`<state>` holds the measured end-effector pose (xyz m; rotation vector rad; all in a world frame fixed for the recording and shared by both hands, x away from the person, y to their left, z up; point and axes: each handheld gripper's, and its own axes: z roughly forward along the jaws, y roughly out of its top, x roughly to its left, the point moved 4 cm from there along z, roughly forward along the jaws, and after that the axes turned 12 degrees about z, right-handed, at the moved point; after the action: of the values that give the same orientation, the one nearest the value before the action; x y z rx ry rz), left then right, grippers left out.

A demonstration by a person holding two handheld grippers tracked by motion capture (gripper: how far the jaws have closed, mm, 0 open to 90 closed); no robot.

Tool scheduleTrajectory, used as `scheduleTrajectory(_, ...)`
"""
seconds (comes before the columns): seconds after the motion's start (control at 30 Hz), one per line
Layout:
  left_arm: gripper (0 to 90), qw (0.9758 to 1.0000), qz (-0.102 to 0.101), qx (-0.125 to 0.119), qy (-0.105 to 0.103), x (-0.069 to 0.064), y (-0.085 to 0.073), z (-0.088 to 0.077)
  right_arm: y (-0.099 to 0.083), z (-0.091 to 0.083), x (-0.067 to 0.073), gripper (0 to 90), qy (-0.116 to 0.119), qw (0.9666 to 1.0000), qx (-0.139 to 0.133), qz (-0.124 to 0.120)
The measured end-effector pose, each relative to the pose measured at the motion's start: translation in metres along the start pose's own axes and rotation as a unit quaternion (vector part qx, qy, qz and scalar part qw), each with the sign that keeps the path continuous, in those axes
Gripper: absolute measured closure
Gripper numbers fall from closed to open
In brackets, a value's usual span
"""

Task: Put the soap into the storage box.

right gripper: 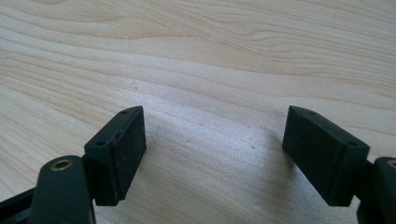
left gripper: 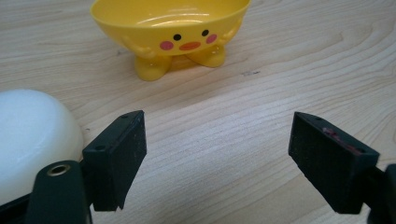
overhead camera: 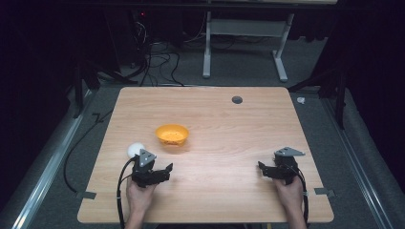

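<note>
No words, numbers, labels or brand marks can be read anywhere — not on the table (overhead camera: 229, 129), not on either gripper. The one sign-like mark is a painted face on the side of the yellow bowl (left gripper: 173, 28) in the left gripper view — two black dot eyes, two pink round cheeks and an orange beak between them. It carries no lettering.
</note>
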<state>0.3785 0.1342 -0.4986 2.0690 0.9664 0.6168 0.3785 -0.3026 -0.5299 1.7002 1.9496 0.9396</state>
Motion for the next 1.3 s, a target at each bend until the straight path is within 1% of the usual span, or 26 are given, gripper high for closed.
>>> scheduleTrajectory(0.3, 19.7, 0.9999, -0.002, -0.004, 0.01, 0.005, 0.0, -0.009, 0.0, 0.0, 0.0, 22.4, 0.0, 1.0, 0.0, -0.001)
scheduleTrajectory(0.43, 20.0, 0.9999, -0.008, -0.005, 0.014, 0.009, -0.002, -0.013, 0.0, 0.0, 0.0, 22.4, 0.0, 1.0, 0.0, -0.001)
scheduleTrajectory(0.5, 20.2, 0.9997, -0.012, -0.008, 0.019, 0.012, -0.004, -0.015, 0.0, 0.0, 0.0, 22.4, 0.0, 1.0, 0.0, -0.001)
scheduleTrajectory(0.67, 20.2, 0.9995, -0.019, -0.005, 0.025, 0.015, -0.008, -0.018, 0.0, 0.0, 0.0, 22.3, 0.0, 1.0, 0.0, -0.001)
scheduleTrajectory(0.73, 20.2, 0.9992, -0.021, -0.004, 0.032, 0.017, -0.011, -0.021, 0.0, 0.0, 0.0, 22.3, 0.0, 1.0, 0.0, -0.001)
scheduleTrajectory(0.83, 20.2, 0.999, -0.025, -0.004, 0.037, 0.019, -0.012, -0.022, 0.0, 0.0, 0.0, 22.3, 0.0, 1.0, 0.0, -0.001)
scheduleTrajectory(0.93, 20.2, 0.9985, -0.031, -0.003, 0.045, 0.025, -0.016, -0.026, 0.0, 0.0, 0.0, 22.3, 0.0, 1.0, 0.0, -0.001)
scheduleTrajectory(1.07, 20.1, 0.9981, -0.033, 0.001, 0.052, 0.03, -0.018, -0.028, 0.0, 0.0, 0.0, 22.3, 0.0, 1.0, 0.0, -0.002)
scheduleTrajectory(1.13, 20.1, 0.9975, -0.037, -0.002, 0.059, 0.034, -0.02, -0.03, 0.0, 0.0, 0.0, 22.3, 0.0, 1.0, 0.0, -0.001)
scheduleTrajectory(1.17, 20.1, 0.9975, -0.037, -0.002, 0.059, 0.034, -0.02, -0.03, 0.0, 0.0, 0.0, 22.3, 0.0, 1.0, 0.0, -0.001)
scheduleTrajectory(1.27, 20.1, 0.9966, -0.04, 0.0, 0.072, 0.04, -0.022, -0.032, 0.0, 0.0, 0.0, 22.3, 0.0, 1.0, 0.0, -0.002)
scheduleTrajectory(1.3, 20.1, 0.9965, -0.042, 0.001, 0.073, 0.042, -0.022, -0.032, 0.0, 0.0, 0.0, 22.3, 0.0, 1.0, 0.0, -0.002)
